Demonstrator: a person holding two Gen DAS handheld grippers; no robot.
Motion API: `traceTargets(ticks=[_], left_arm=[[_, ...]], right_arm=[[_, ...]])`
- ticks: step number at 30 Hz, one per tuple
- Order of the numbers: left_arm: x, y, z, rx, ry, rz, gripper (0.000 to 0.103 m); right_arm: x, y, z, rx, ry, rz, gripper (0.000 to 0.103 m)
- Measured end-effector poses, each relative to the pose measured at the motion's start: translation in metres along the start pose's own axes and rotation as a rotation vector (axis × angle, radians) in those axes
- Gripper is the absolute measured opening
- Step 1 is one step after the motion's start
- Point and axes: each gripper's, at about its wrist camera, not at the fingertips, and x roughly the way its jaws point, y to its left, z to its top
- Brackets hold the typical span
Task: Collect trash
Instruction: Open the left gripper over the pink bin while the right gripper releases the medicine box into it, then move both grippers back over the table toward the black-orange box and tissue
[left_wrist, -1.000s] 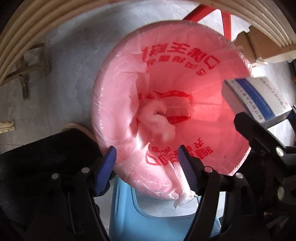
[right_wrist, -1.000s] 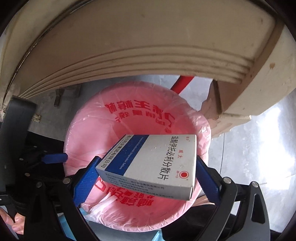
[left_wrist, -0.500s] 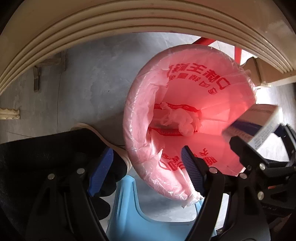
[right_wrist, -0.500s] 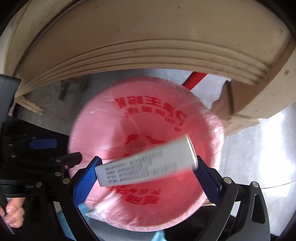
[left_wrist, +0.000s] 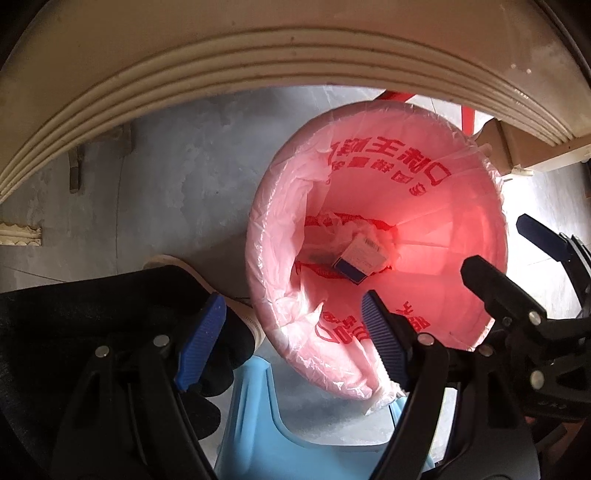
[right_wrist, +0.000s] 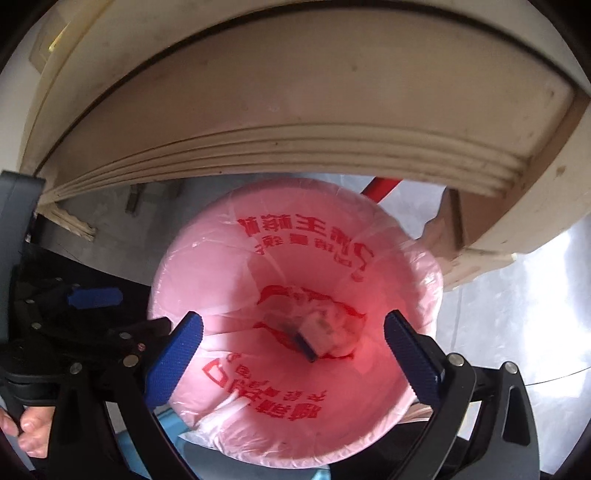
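Note:
A bin lined with a pink bag (left_wrist: 424, 192) printed in red stands on the floor; it also shows in the right wrist view (right_wrist: 295, 236). A white and blue medicine box (left_wrist: 360, 256) lies at its bottom on crumpled white tissue, and shows blurred in the right wrist view (right_wrist: 319, 332). My left gripper (left_wrist: 291, 347) is open and empty, above the bin's near left rim. My right gripper (right_wrist: 293, 350) is open and empty, above the bin's mouth; its fingers (left_wrist: 495, 291) show at the right in the left wrist view.
A cream table edge (left_wrist: 258, 59) curves overhead in both views (right_wrist: 295, 122). A light blue plastic stool (left_wrist: 280, 435) sits below the bin. A red pole (right_wrist: 380, 186) stands behind the bin. A white shoe (left_wrist: 192, 275) and grey floor (left_wrist: 184, 177) lie to the left.
The right gripper opened and the medicine box dropped from it to the bottom of the bin. Both grippers pulled back from the bin.

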Motion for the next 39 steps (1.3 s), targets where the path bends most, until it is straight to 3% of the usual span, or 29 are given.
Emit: traceTargets(ticks=[5,13,16,20,24,27,29,33,35,39], left_arm=[[-0.022,-0.002,-0.003,0.018,-0.09,0.038,0.075],[-0.063,0.002,-0.02,0.038,-0.168,0.045,0.075],[-0.097,0.003,-0.025,0.073,-0.224,0.031,0.075],[-0.168,0.011,-0.025,0.158,-0.367,0.109,0.075],[-0.243,0.03,-0.013,0.147,-0.474,0.046,0.081],[-0.294,0.037,-0.001,0.151,-0.564,0.072,0.087],[-0.314,0.036,0.006,0.168,-0.584,0.044,0.09],[-0.34,0.036,0.029,0.209,-0.576,-0.011,0.091],[-0.346,0.035,0.04,0.211,-0.575,0.01,0.091],[-0.343,0.035,0.066,0.211,-0.554,0.04,0.091]], right_arm=[[-0.008,-0.004,-0.001,0.01,-0.006,-0.085,0.096],[-0.067,-0.007,-0.014,0.026,-0.126,-0.225,0.096],[-0.108,-0.003,-0.018,0.037,-0.212,-0.243,0.096],[-0.167,-0.003,-0.008,0.098,-0.311,-0.18,0.096],[-0.215,0.003,0.018,0.052,-0.384,-0.237,0.096],[-0.247,0.007,0.034,0.03,-0.433,-0.201,0.096],[-0.264,0.01,0.046,0.033,-0.453,-0.108,0.096],[-0.292,0.012,0.072,0.046,-0.473,-0.005,0.096],[-0.307,0.015,0.087,0.029,-0.496,-0.021,0.096],[-0.338,0.026,0.106,-0.033,-0.584,-0.132,0.096]])
